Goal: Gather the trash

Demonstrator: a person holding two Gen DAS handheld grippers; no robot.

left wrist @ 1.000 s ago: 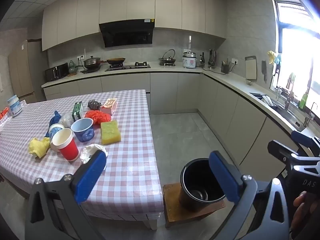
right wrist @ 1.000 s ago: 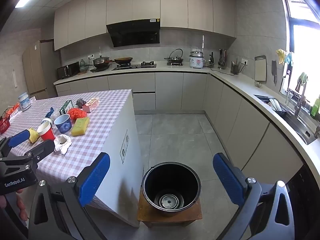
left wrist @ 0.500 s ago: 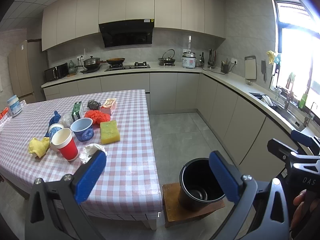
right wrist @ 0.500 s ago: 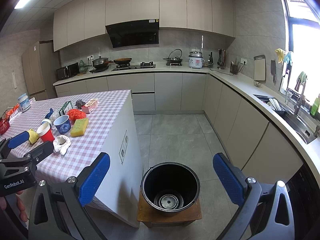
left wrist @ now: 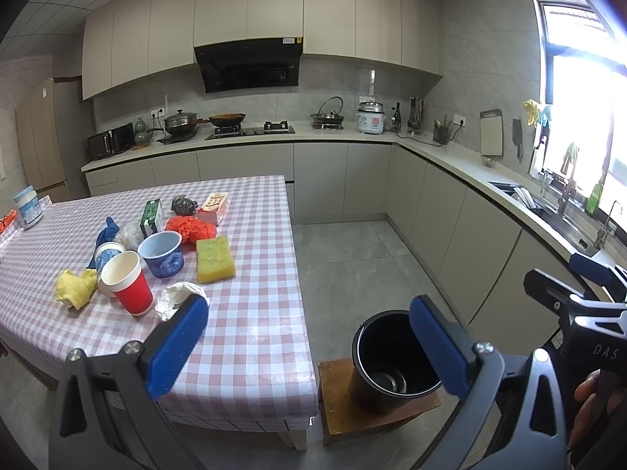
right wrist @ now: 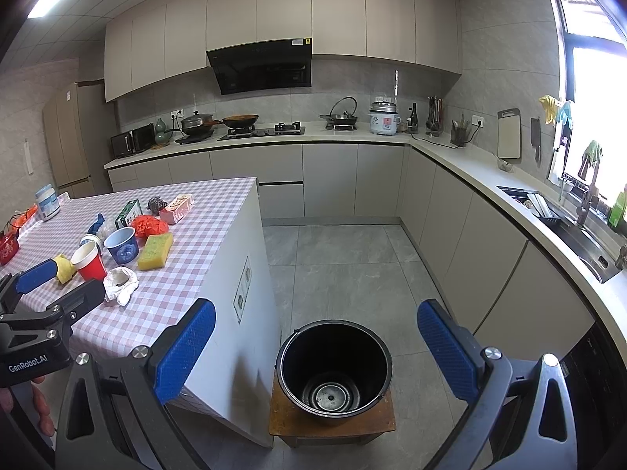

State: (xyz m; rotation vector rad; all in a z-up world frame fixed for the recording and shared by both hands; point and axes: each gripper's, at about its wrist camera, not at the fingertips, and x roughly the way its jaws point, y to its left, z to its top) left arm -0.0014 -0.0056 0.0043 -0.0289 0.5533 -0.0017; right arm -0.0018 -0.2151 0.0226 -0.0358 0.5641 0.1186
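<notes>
Gingham-clothed table (left wrist: 254, 313) bears crumpled foil (left wrist: 178, 299), porous sponge (left wrist: 214, 259).

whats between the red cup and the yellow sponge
A crumpled white wrapper lies between the red cup and yellow sponge, slightly nearer the camera, in the left wrist view.

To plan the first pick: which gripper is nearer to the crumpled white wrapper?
Left. The left gripper hovers open just before the crumpled white wrapper; the right gripper hangs above the black bucket.

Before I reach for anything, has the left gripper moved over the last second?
No real move. The left gripper frames the crumpled foil and the black bucket just as before; against the checked table there is at most a faint drift.
</notes>
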